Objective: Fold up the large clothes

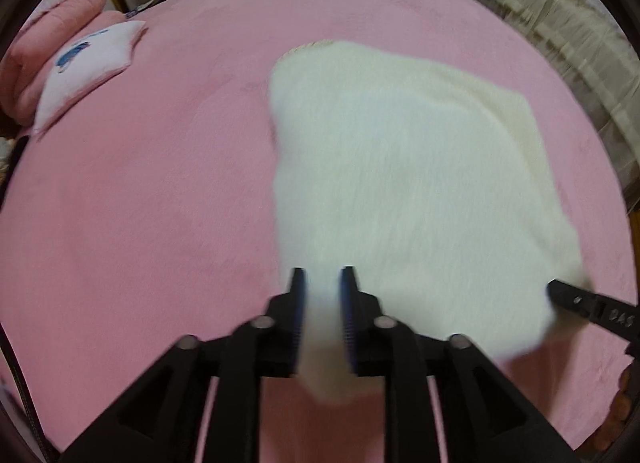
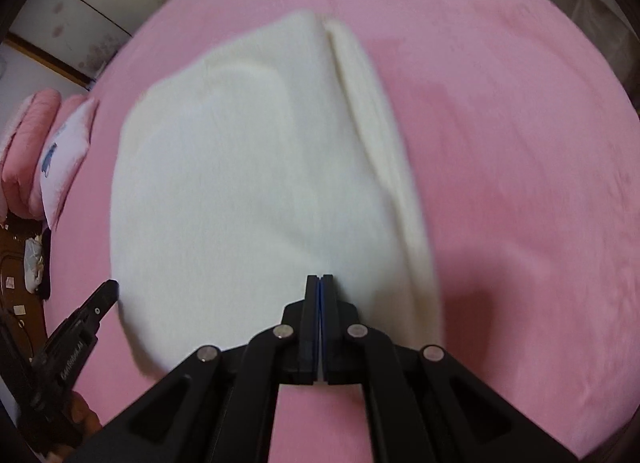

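While the pink bed cover (image 1: 140, 203) fills both views, a white pillow with a blue print (image 1: 86, 67) lies at ten o'clock in the left wrist view, against pink bedding (image 1: 44, 59) at the head end. From centre toward three o'clock spreads the cream garment (image 1: 400, 183), blurred, its ribbed edge at twelve o'clock and its near edge lifted off the cover. At six o'clock the left gripper (image 1: 323, 283) has fingers spread, a hanging strip of the garment between them; grip cannot be confirmed. The right gripper (image 1: 576, 301) enters at four o'clock, at the cloth's corner.

Right wrist view: the left gripper (image 2: 100, 295) sits at eight o'clock beside the garment (image 2: 240, 183). At six o'clock the right gripper (image 2: 320, 279) has fingers pressed together on the near edge.
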Demonstrator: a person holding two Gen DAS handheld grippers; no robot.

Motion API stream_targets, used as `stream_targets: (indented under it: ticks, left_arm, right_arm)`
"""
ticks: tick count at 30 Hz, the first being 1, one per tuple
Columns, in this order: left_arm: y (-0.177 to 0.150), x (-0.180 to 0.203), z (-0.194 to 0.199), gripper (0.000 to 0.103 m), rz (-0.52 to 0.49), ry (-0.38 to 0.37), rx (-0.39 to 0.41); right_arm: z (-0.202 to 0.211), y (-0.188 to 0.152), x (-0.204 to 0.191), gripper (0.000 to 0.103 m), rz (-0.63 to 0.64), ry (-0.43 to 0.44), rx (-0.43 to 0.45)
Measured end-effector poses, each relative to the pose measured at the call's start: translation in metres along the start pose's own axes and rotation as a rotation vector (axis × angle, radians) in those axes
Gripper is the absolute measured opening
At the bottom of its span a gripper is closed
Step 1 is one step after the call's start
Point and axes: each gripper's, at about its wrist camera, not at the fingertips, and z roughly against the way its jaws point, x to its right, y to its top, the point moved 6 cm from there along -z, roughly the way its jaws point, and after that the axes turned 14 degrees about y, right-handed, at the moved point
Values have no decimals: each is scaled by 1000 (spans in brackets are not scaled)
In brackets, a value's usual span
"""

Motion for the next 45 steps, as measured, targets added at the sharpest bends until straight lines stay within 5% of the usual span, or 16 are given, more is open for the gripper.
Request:
stream_targets:
  ticks: [6,9,14,20,32,36,45]
  left_arm:
    - [-49,-16,13,25,118,-25,-257]
    - [-56,-22,24,40,123,-11,-324]
    - [-49,-25,48,72,78,5,-339]
    - [-37,-27,71,79,20,19,-287]
    - [-30,-21,83,79,35,-31,-278]
    - [-27,-19,84,79,29,4,-256]
    - [-31,-9,58,79,40,-2,-298]
  right_arm:
    - [25,-32,-16,6,53,-64,-40]
    - [34,-43,-25,17,37,-75,-107]
    - [57,-60,-41,42,83,-92,-129]
    - [82,-61,-63,75,98,-100,-116]
    - [88,-50,-63,76,120,-145,-120]
    - [87,-49,-59,76,109,-147,-128]
    - [62,-40,-39,76,62,-136,-153]
